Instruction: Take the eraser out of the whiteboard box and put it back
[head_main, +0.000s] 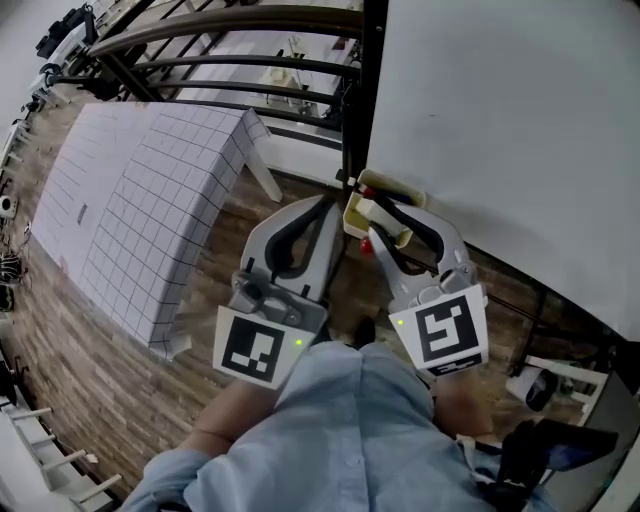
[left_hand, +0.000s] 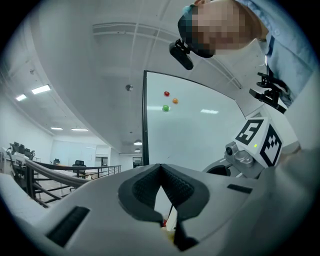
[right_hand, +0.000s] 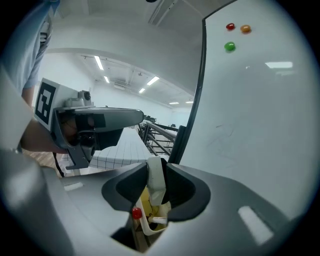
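A pale yellow box hangs at the lower left edge of the whiteboard. My right gripper is shut on a white eraser, held upright between the pads just above the box. A red-tipped piece and a white pen-like piece sit in the box below the eraser. My left gripper is beside the box on its left, close to the black board post. Its pads meet at the tips with nothing between them.
A table under a white gridded cover stands to the left on the wooden floor. Black railings run behind it. Red, orange and green magnets stick high on the whiteboard. The person's sleeves fill the bottom of the head view.
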